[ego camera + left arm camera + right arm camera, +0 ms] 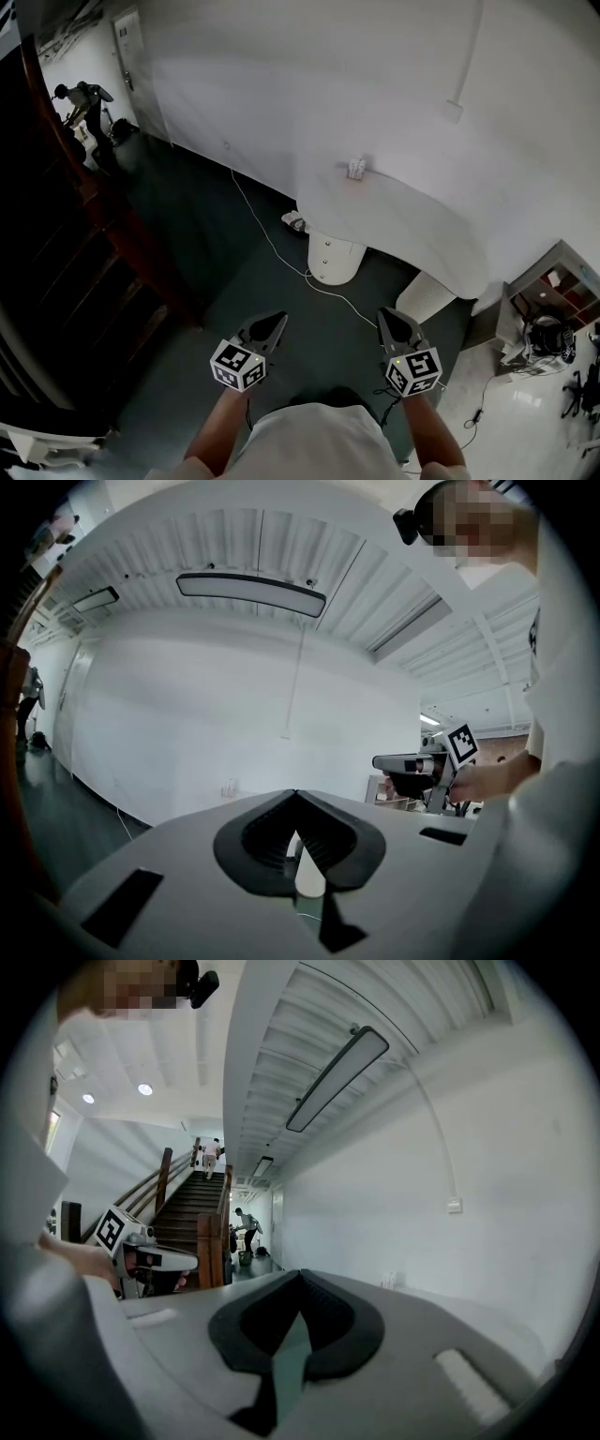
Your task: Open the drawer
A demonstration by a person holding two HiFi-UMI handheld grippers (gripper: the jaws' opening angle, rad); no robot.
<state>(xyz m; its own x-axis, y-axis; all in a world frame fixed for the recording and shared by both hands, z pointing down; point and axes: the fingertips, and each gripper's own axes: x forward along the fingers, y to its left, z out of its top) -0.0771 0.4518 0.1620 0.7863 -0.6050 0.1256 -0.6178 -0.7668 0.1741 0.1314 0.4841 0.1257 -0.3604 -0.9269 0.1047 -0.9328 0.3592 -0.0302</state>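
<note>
No drawer shows in any view. In the head view my left gripper [274, 322] and right gripper [388, 317] are held side by side over the dark green floor, both pointing toward a white table [422, 234]. Each is shut with nothing between its jaws. In the left gripper view the jaws of the left gripper [296, 794] meet at the tip, and the right gripper [398, 762] shows at the right in a hand. In the right gripper view the right gripper [300, 1275] is closed too, with the left gripper [173, 1261] at the left.
The table stands on two white round pedestals [334, 258] against a white wall, with a small object [356, 169] on top. A white cable [272, 239] runs across the floor. A wooden staircase [84, 244] rises at left, and a person [82, 103] stands far back. A shelf [553, 281] is at right.
</note>
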